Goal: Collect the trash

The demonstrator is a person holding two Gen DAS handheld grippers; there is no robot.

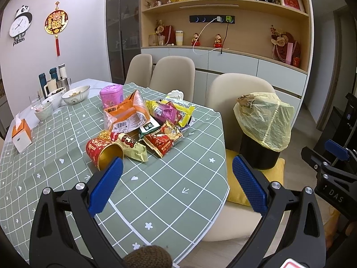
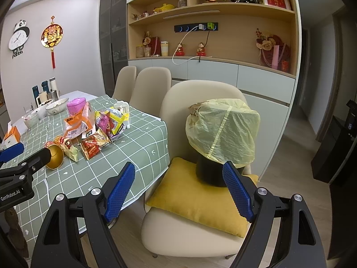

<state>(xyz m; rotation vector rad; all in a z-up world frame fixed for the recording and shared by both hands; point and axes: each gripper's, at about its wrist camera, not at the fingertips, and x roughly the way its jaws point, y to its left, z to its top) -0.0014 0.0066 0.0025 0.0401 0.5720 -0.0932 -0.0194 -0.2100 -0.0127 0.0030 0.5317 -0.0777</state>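
Far left on the table (image 1: 169,203): orange tissue box (image 1: 21,135), then 3 bowls (image 1: 75,94) and a few bottles (image 1: 53,73) at the back edge. Green checked tablecloth (image 1: 156,178) covers most of the top.

Trash sits mid-table in 1 pile: red and gold paper cup (image 1: 103,154) on its side, mouth toward the camera, touching a yellow snack bag (image 1: 131,147); orange bag (image 1: 127,116) behind them; red wrapper (image 1: 164,140) to the right; pink tin (image 1: 111,95) at the back.

Left gripper (image 1: 177,172) hovers over the near table edge, fingers spread wide, nothing between them.

Right of the table: beige chair (image 2: 189,234) with a yellow cushion (image 2: 196,203), black bin (image 2: 210,172) standing on it, yellow bag (image 2: 223,129) draped over its top.

Right gripper (image 2: 178,187) faces the chair, fingers wide apart, empty.
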